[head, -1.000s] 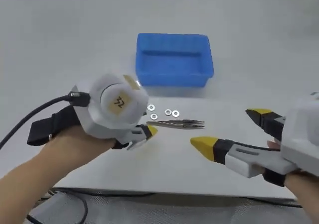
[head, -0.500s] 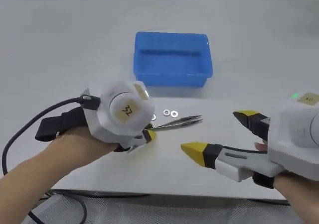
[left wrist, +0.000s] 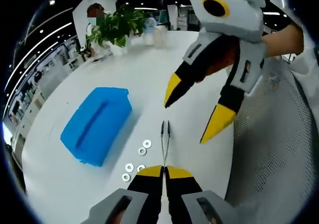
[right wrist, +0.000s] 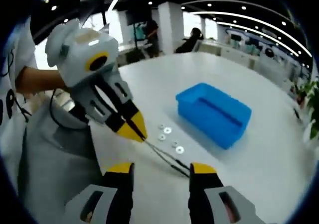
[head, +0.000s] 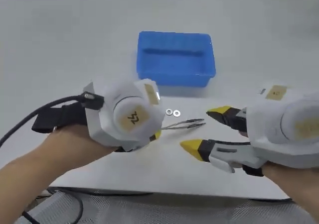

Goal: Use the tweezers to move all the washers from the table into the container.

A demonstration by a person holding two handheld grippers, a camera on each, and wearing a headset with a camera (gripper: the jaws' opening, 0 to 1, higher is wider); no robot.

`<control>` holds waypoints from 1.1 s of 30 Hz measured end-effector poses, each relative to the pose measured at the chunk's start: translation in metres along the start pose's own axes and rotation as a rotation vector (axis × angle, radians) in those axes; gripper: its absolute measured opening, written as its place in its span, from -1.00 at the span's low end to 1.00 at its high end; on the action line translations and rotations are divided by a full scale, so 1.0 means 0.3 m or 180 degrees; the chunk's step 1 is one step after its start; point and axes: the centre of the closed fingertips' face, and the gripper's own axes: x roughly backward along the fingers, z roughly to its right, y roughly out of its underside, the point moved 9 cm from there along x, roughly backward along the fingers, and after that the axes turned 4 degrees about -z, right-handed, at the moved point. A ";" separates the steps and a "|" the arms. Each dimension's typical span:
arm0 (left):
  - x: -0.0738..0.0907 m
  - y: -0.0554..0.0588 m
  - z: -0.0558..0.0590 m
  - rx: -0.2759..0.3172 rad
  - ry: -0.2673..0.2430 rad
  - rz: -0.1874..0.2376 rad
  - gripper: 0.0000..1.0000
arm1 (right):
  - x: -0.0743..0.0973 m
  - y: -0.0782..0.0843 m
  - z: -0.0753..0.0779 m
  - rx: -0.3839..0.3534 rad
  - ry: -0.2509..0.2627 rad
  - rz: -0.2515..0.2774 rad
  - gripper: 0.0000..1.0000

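**Head view.** Left gripper (head: 155, 134): jaws are pressed together on the rear end of the tweezers (head: 185, 124). Right gripper (head: 197, 129): jaws are spread wide and nothing is held; the tweezers' points are directed between them. Washers (head: 173, 112): two are seen on the white table (head: 60, 45), just beyond the tweezers. Blue container (head: 174, 77): placed farther beyond the washers, well apart from both grippers.

**Left gripper view.** Left gripper (left wrist: 163, 170): clamped on the tweezers (left wrist: 164, 139), which run straight ahead from its jaw tips. Washers (left wrist: 144, 147): four are counted just left of the tweezers. Container (left wrist: 92, 144): beyond them, leftward. Right gripper (left wrist: 185, 123): ahead, jaws apart, near the tweezers' points.

**Right gripper view.** Right gripper (right wrist: 160, 168): jaws apart, empty. Tweezers (right wrist: 164, 157): stretched from the left gripper (right wrist: 137, 132) toward the gap; whether a jaw is touched cannot be told. Washers (right wrist: 164, 130) and container (right wrist: 209, 123): beyond the tweezers.
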 end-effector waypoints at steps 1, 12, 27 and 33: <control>0.014 -0.010 0.001 0.0004 0.0004 0.0033 -1.00 | -0.011 0.001 -0.005 0.0191 0.0029 -0.0088 -0.27; 0.107 -0.105 0.039 -0.0166 -0.0018 0.0180 -1.00 | -0.051 -0.060 -0.041 0.0872 0.0064 -0.0077 -0.58; 0.127 -0.143 0.036 -0.0438 -0.0045 0.0176 -1.00 | -0.074 -0.117 -0.044 0.0931 -0.0165 0.0082 -0.89; 0.127 -0.131 0.040 -0.0475 -0.0174 0.0187 -1.00 | -0.088 -0.121 -0.035 0.0880 -0.0182 0.0054 -0.90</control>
